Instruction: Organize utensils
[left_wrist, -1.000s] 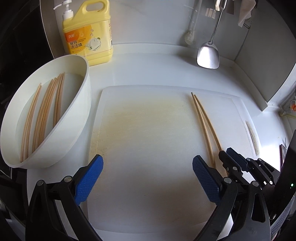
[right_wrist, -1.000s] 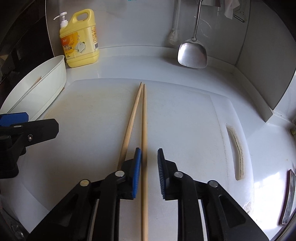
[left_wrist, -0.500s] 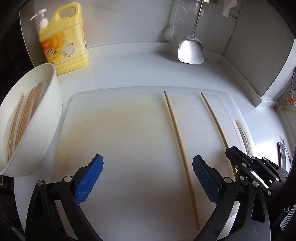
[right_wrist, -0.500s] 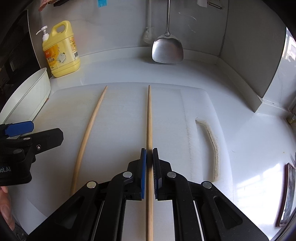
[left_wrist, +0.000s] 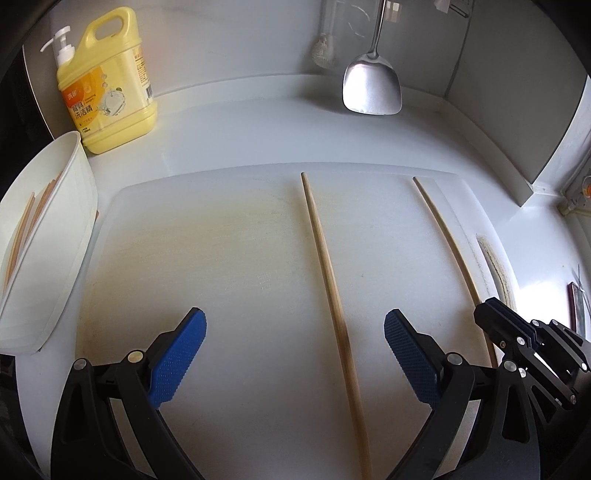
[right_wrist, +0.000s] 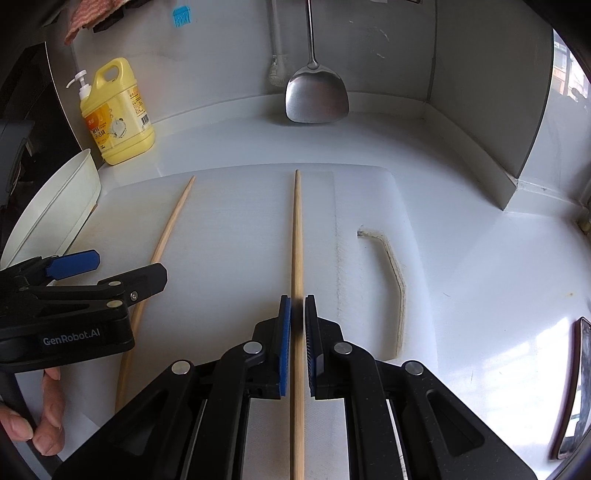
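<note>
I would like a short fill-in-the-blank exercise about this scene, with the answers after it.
1. The right gripper is shut on one ____.
2. The left gripper has its jaws ____.
3. The other chopstick lies on the white cutting ____.
4. More chopsticks lie inside the white ____.

Answers: chopstick; open; board; basin

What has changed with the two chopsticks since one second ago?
The right claw closed on one chopstick and drew it rightward, away from the other chopstick, which stayed on the cutting board. The left claw is still open and now straddles it.
</note>
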